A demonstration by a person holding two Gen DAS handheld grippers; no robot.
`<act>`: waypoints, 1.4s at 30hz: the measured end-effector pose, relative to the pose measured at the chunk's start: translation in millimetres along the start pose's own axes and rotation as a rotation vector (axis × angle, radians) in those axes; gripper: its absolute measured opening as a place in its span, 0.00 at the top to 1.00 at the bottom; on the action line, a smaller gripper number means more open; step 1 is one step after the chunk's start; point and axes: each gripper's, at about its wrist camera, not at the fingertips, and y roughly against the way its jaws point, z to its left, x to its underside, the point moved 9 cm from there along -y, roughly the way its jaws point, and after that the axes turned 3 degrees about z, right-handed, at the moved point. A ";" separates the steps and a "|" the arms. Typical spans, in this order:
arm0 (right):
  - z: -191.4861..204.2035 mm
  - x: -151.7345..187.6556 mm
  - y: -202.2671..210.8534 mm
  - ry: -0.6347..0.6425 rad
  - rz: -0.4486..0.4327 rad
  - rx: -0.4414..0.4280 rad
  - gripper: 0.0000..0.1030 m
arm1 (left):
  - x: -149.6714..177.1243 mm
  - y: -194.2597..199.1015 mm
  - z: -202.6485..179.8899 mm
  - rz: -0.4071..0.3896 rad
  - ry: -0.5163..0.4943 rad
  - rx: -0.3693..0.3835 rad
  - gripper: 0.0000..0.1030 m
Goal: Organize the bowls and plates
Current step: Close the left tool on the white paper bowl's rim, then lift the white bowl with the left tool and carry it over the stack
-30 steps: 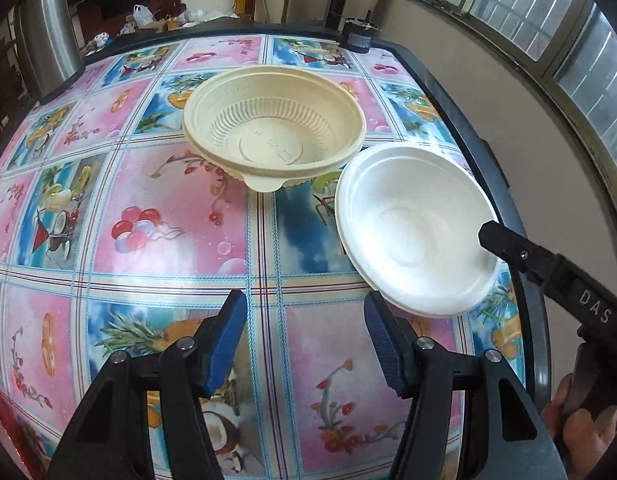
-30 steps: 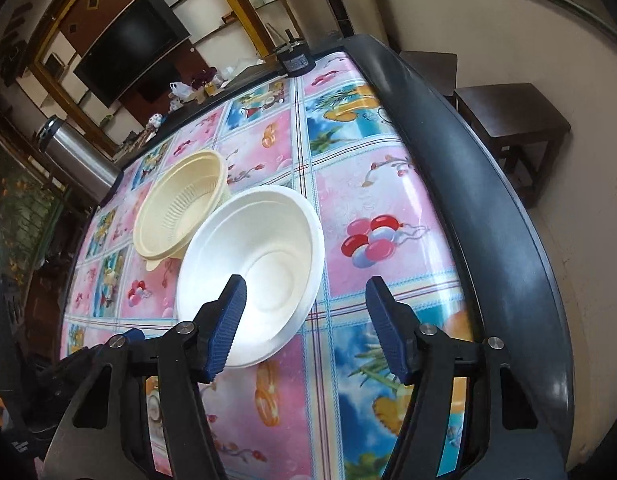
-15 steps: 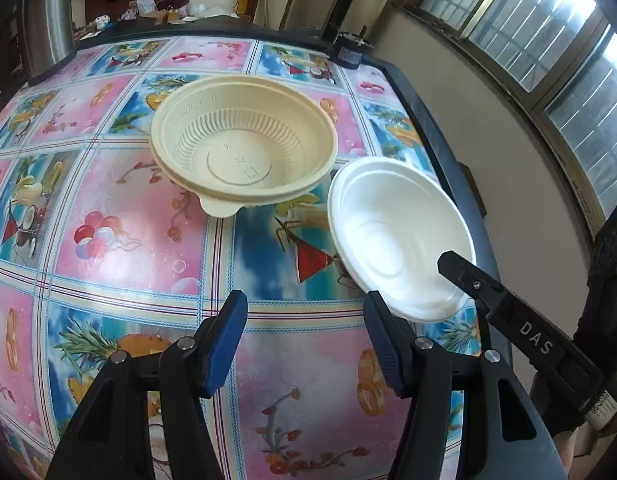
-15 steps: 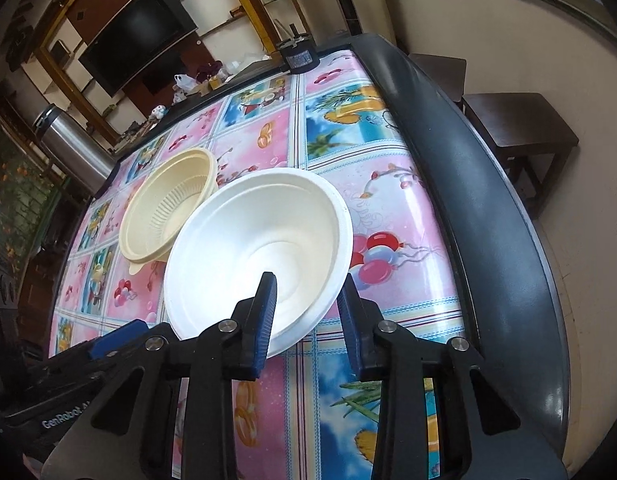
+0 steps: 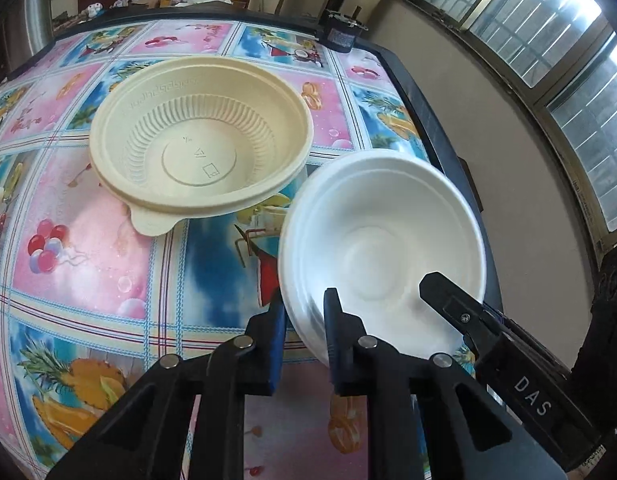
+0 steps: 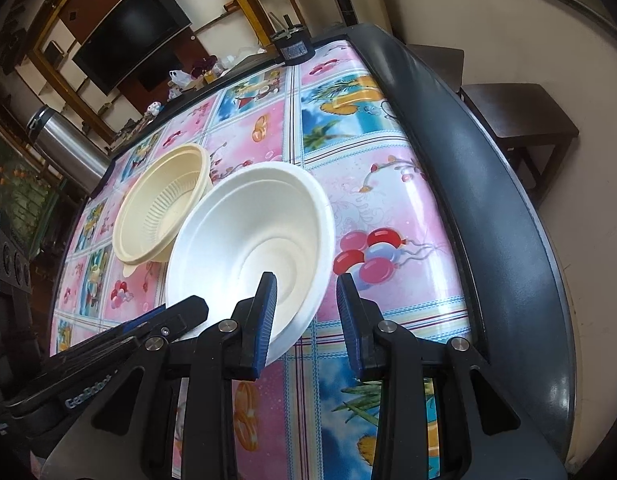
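The white bowl [image 5: 382, 248] is tilted up off the surface [image 5: 88, 248], its near rim raised, just beside the cream ribbed bowl [image 5: 200, 140], which sits flat on the fruit-patterned cloth farther in from the edge. The left gripper [image 5: 304, 316] has its jaws narrow and closed on the white bowl's near-left rim, one pad inside and one outside. The right gripper [image 6: 306, 312] stands with its jaws partly apart; its left pad lies inside the bowl against the wall, while the other is clear of the rim, so it seems not to be clamping.

The step in hand looks like the pick-up of the white bowl, with the left side taking the hold. The likely next move is to carry it over the cream bowl and nest it inside. That calls for levelling the light bowl, centring it above the cream rim, and a gentle release; the thin rim could slip or buckle under a one-sided pinch.
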 end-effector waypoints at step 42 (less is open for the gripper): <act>118.4 187.2 49.0 0.335 0.140 0.047 0.71 | 169.9 120.1 121.7 0.104 -0.106 -0.031 0.86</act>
